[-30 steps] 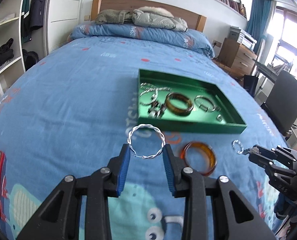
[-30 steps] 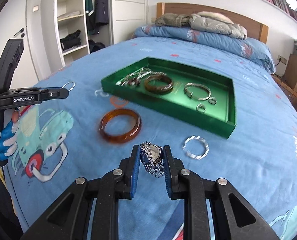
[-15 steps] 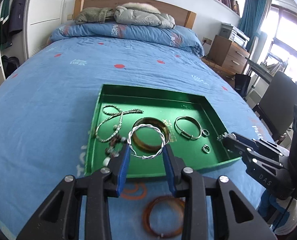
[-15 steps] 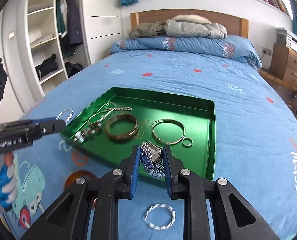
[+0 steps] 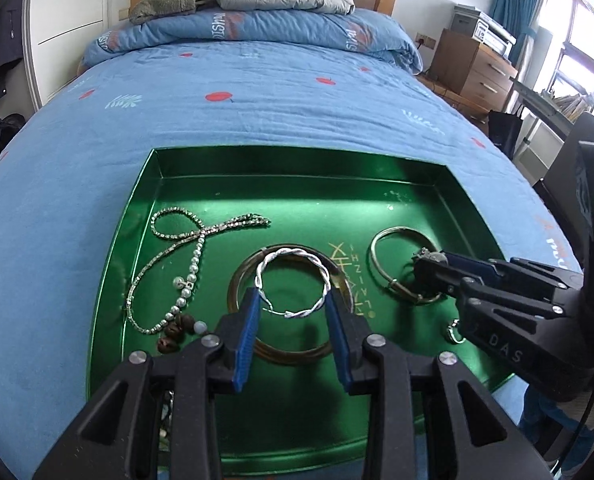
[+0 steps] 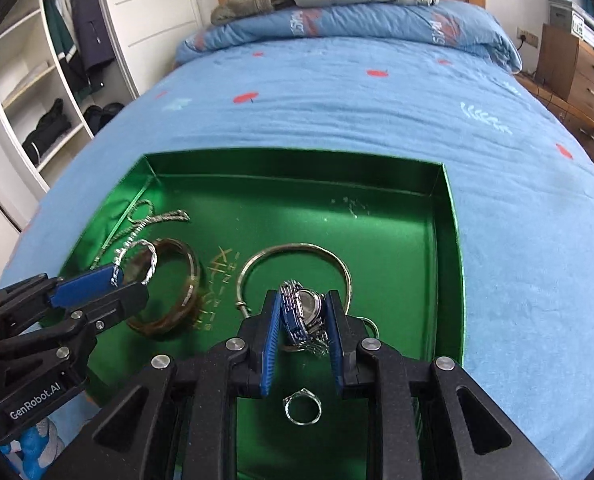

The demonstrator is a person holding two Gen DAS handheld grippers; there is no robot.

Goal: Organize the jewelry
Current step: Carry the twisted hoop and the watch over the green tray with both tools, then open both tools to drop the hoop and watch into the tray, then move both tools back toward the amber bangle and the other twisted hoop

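I see the twisted silver bangle [image 5: 291, 282] pinched between my left gripper [image 5: 292, 312]'s 2 blue pads, over the amber bangle [image 5: 293, 308] in the green tray [image 5: 297, 196]. My right gripper [image 6: 302, 320] is clamped on the wristwatch [image 6: 303, 312], whose band hides part of the thin silver bangle [image 6: 297, 248]. A small ring [image 6: 302, 406] shows between its arms. The bead necklace [image 5: 185, 268] runs out of sight behind my left gripper's arm.

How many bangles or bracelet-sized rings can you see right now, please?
3: a twisted silver bangle held in the left gripper above the tray, a brown bangle lying beneath it, and a thin metal bangle lying to the right. Others may be hidden.
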